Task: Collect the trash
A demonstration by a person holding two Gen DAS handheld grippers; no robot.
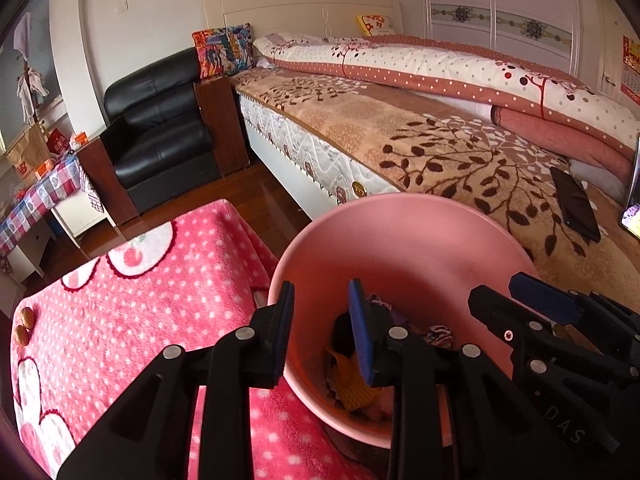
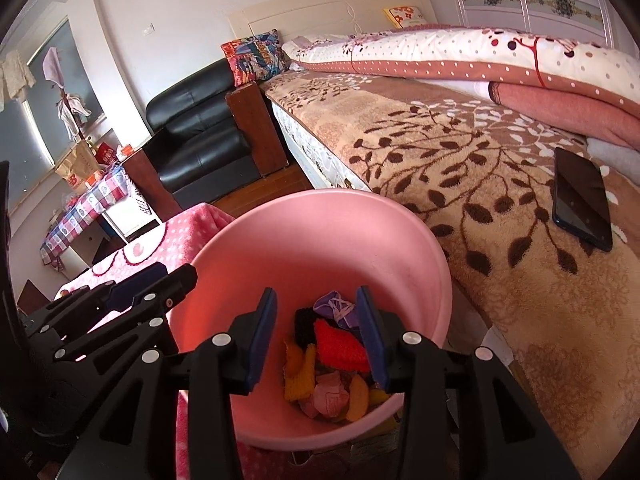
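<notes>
A pink bin (image 1: 408, 248) stands between the pink dotted blanket and the bed; it also shows in the right wrist view (image 2: 312, 248). Inside lie several scraps: orange, yellow, black, purple and pink pieces (image 2: 340, 348). My left gripper (image 1: 322, 328) is open and empty, its jaws straddling the bin's left rim. My right gripper (image 2: 316, 336) is open and empty, held over the bin's mouth above the scraps. The right gripper also shows in the left wrist view (image 1: 532, 312), and the left gripper in the right wrist view (image 2: 160, 284).
A pink dotted blanket (image 1: 132, 304) with two walnuts (image 1: 25, 324) lies left. The bed with a brown leaf cover (image 2: 460, 168) holds a black phone (image 2: 582, 200). A black leather chair (image 1: 160, 136) and a checked-cloth table (image 1: 44, 196) stand beyond.
</notes>
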